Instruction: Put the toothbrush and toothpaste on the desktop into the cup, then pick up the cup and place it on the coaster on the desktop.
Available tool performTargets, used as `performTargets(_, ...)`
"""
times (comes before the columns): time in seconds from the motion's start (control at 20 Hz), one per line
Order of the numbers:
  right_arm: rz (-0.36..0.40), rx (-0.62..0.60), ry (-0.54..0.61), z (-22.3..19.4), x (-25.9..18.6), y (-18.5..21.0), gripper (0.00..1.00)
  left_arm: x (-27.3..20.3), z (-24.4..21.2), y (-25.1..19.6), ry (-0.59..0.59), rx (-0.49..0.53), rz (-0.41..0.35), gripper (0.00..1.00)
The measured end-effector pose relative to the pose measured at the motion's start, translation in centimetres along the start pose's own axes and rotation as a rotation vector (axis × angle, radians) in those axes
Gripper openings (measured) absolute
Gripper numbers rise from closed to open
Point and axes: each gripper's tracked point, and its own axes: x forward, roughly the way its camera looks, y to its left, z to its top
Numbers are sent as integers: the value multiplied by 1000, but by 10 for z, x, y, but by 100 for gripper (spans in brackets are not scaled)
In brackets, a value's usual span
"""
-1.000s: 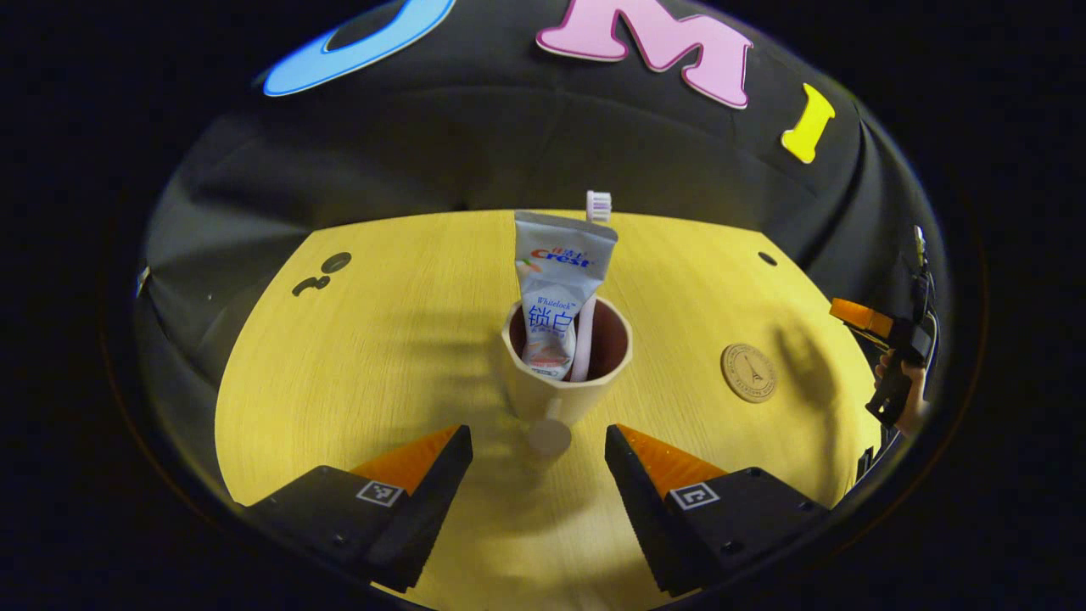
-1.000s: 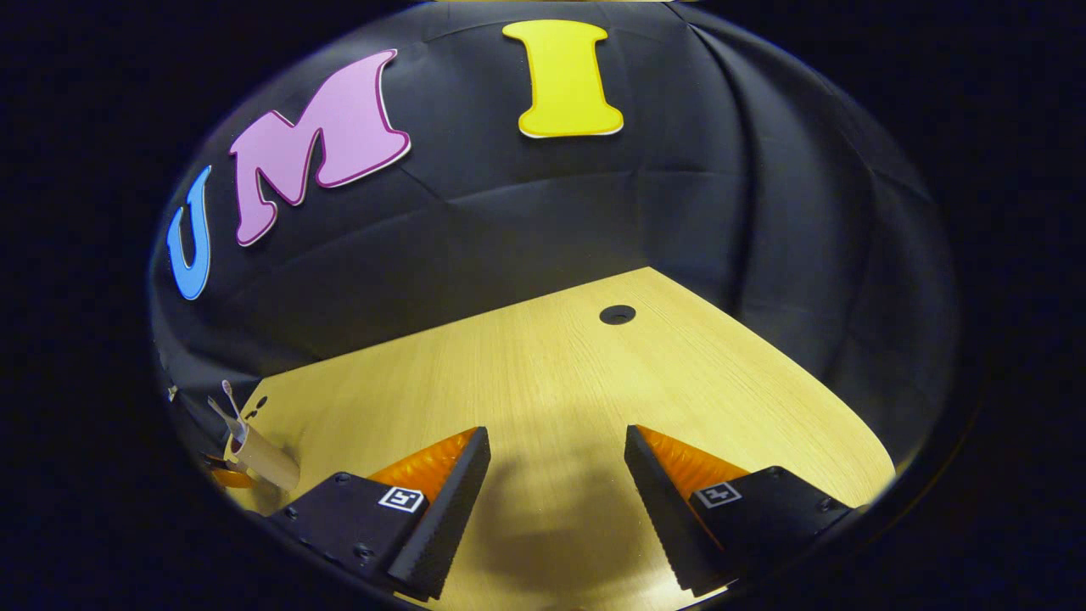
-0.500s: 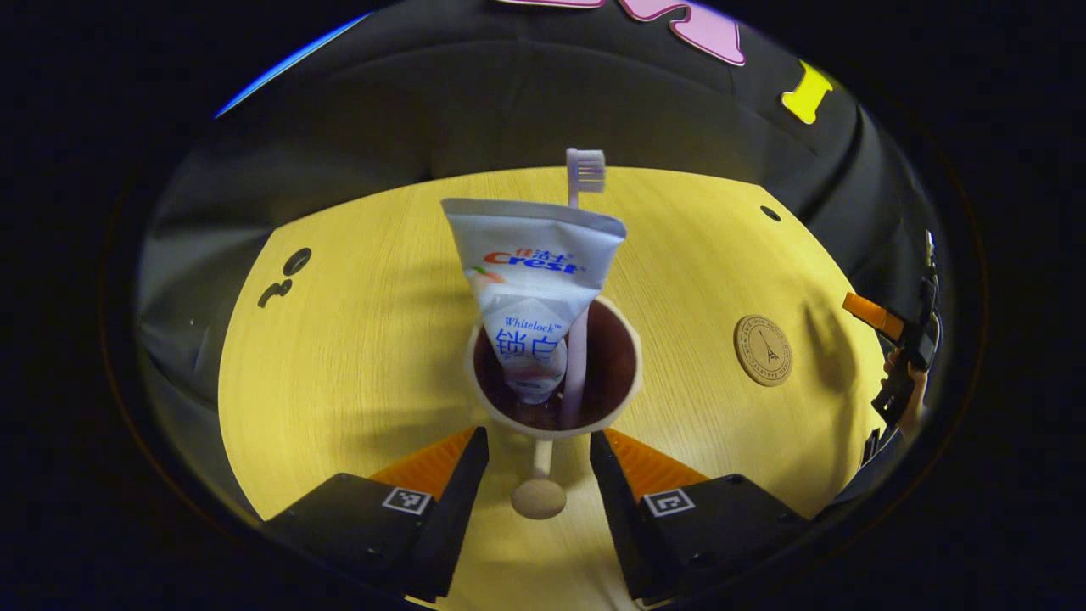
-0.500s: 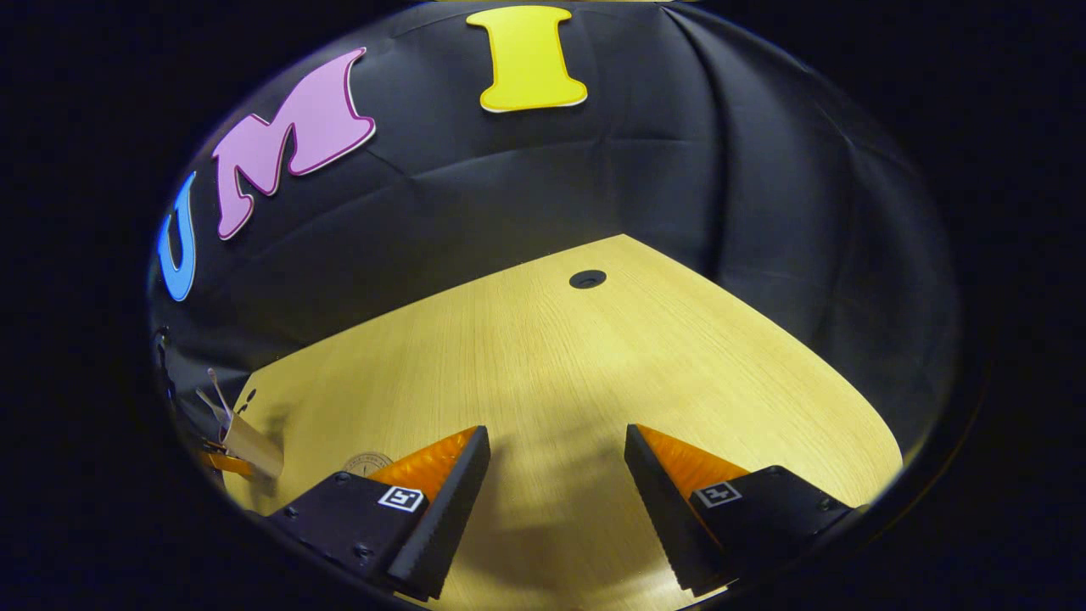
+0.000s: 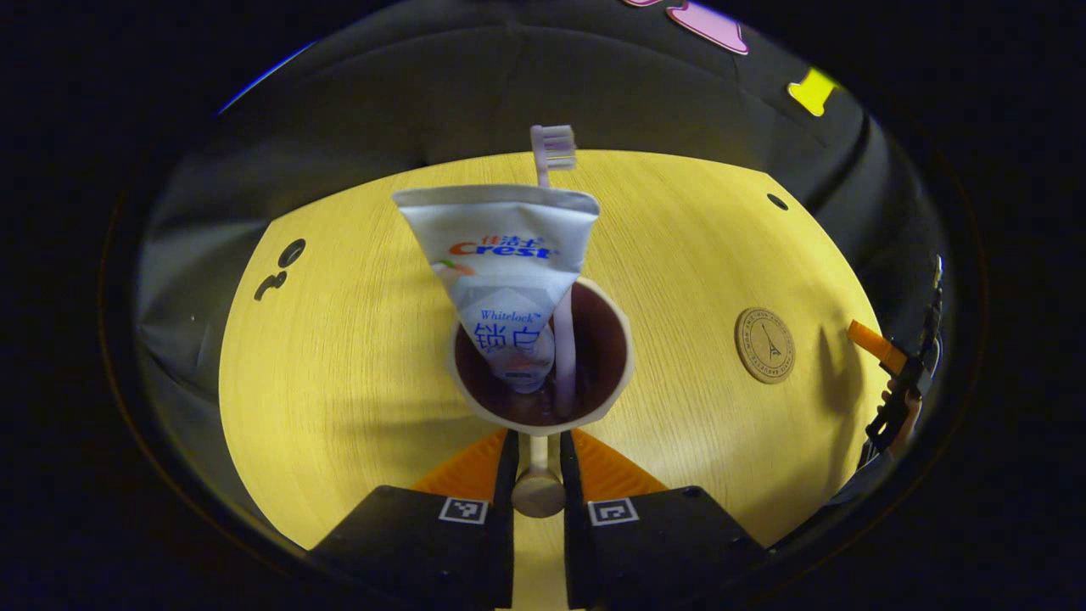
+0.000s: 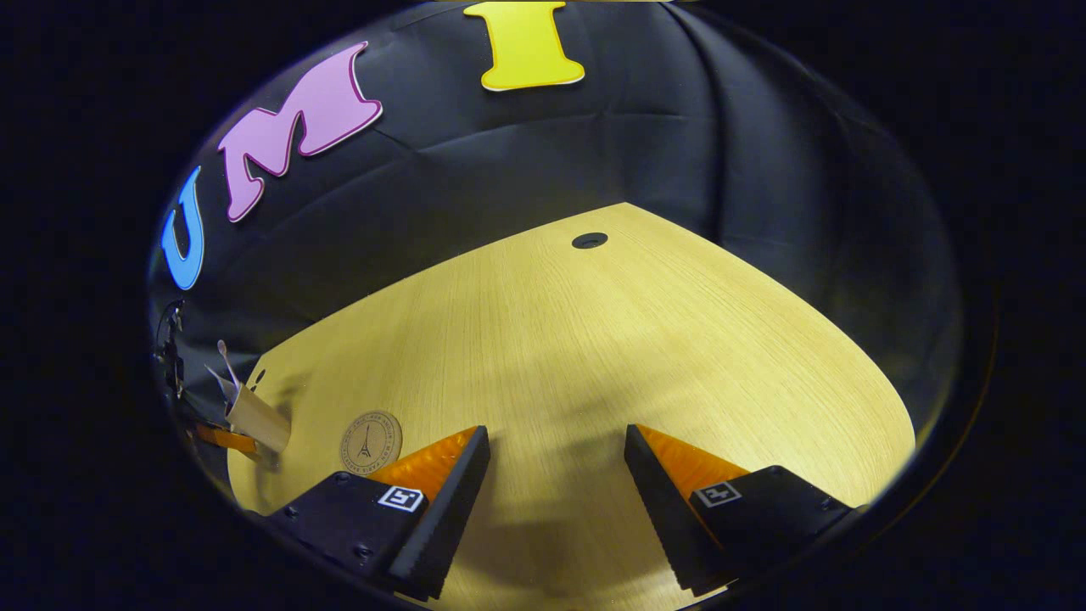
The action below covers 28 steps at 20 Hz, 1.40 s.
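On the yellow worktop [image 5: 356,356] the cup [image 5: 543,361] stands upright with the toothpaste [image 5: 501,271] and the toothbrush [image 5: 556,255] already leaning inside it, heads up, so the loading part of the task looks finished. The left claw [image 5: 538,462] has its fingers drawn close around the cup's thin handle [image 5: 538,475], which ends in a round knob just in front of the fingers. Gripping there rather than round the wide body makes sense, since the handle is slim enough to fit between the fingers. Both fingers seem to press on it, though the contact itself is hard to make out from this angle.

The coaster [image 5: 764,344] lies flat to the right of the cup, apart from it, with bare worktop between, so the carry would be a short lift and sideways move. The tall tube makes the load top-heavy, so keeping the cup level matters.

The right claw [image 6: 556,462] hovers wide and empty over open worktop, out of the cup's path.
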Motion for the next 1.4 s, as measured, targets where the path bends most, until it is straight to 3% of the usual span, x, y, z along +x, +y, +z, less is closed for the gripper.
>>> performTargets(0.1, -4, 5, -6, 4, -3, -4, 98, -1, -1, -2, -6, -11, 2, 30)
performTargets(0.15, -7, 6, -11, 5, -4, -7, 98, -1, -1, -2, -13, -10, 8, 25)
performTargets(0.2, -12, 4, -13, 7, -5, -10, 98, -1, -1, -2, -20, -8, 16, 29)
performTargets(0.3, -20, 0, -12, 9, -7, -15, 98, -3, 1, -6, -41, -2, 22, 23)
performTargets(0.6, -25, -15, -19, 11, -15, -19, 98, -18, 14, -22, -93, 4, -6, 22)
performTargets(1.05, -19, -1, -42, 15, -33, -27, 98, -30, 48, -110, -118, 128, -122, 22)
performTargets(1.4, -38, 24, -54, 13, -46, -45, 98, -17, 49, -180, -90, 261, -197, 22)
